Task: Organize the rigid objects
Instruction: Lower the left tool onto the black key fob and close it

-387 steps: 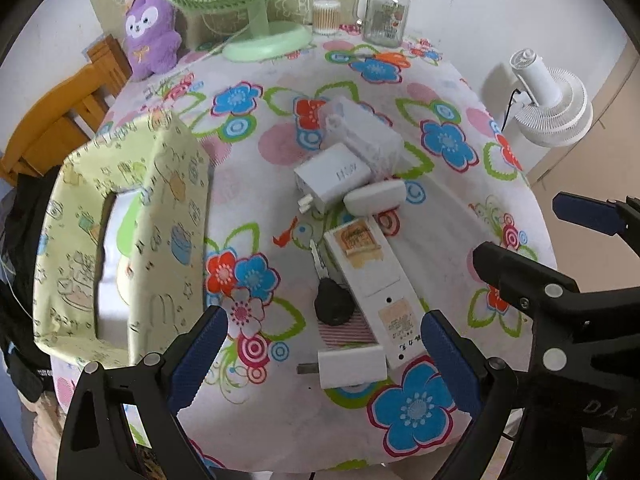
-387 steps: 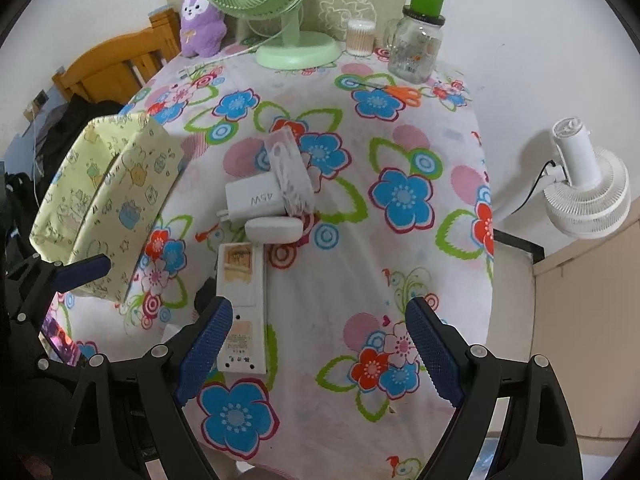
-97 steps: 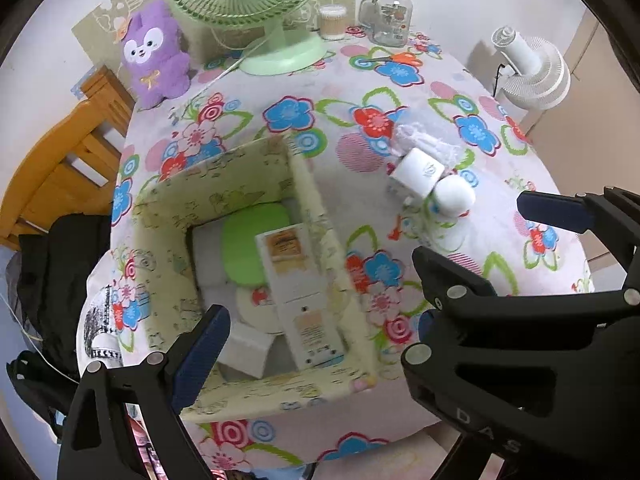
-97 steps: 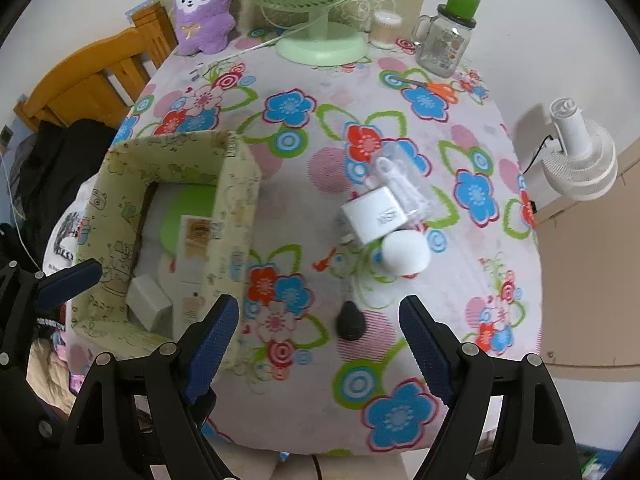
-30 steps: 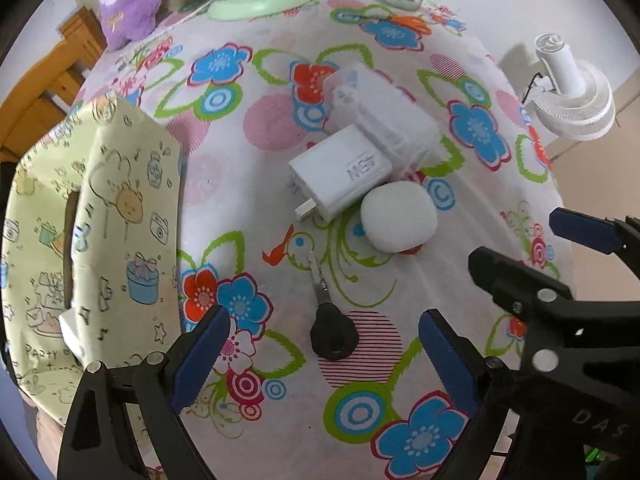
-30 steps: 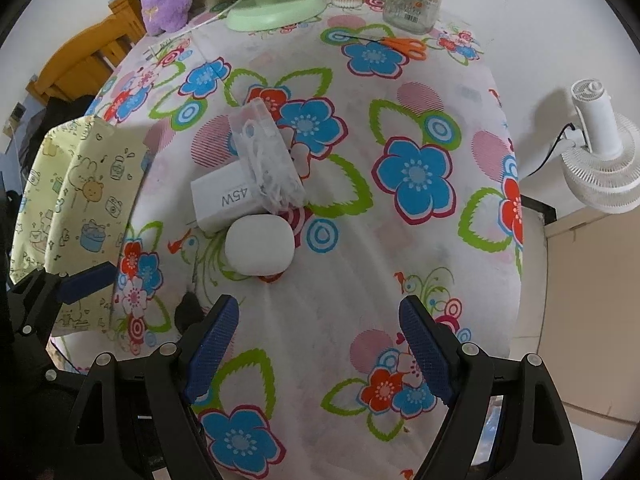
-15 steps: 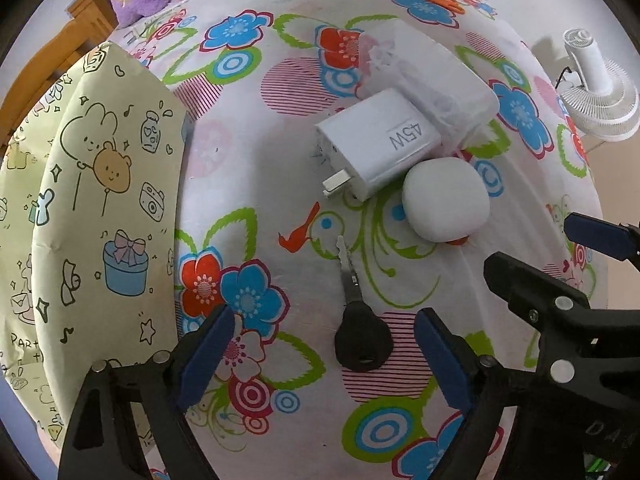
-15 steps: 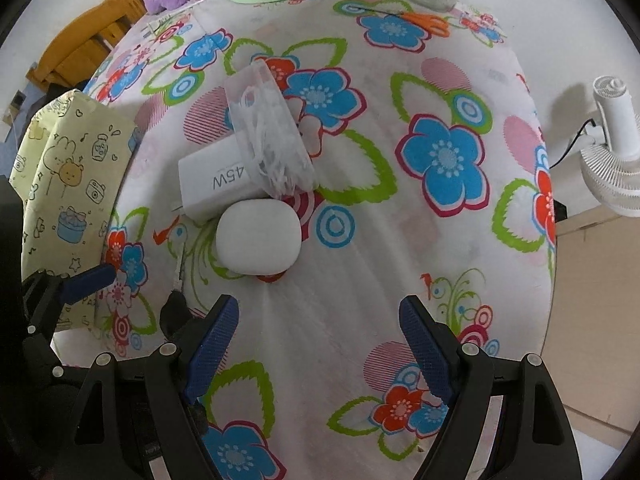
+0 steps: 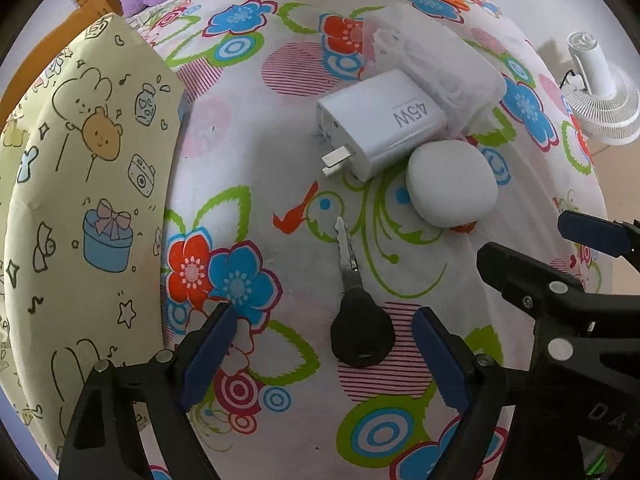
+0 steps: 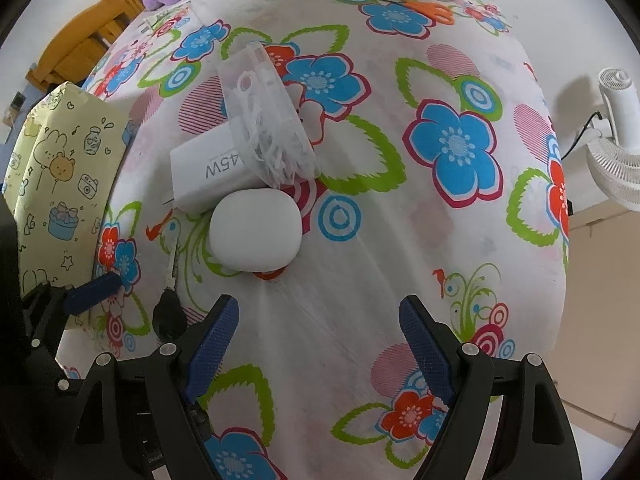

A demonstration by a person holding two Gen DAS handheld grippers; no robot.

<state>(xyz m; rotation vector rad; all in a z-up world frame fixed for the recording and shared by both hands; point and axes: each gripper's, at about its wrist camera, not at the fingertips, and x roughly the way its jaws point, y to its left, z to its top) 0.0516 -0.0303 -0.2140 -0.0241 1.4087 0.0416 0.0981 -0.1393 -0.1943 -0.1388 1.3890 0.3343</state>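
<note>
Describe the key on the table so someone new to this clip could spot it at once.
Start at the yellow cartoon-print box on the floral tablecloth. Beside it, nearer than the white 45W charger and rounded white case, lies the key. It is the only dark item: black head, thin metal blade.

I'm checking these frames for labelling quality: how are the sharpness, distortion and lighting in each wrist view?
Left wrist view: sharp enough that "45W" reads on the charger; heavy fisheye bulge bends the tablecloth, dark corners; soft even light, a faint shadow beside the key. Right wrist view: the same bulge and vignette; the white case is bright but not blown out; no glare or motion blur.
</note>
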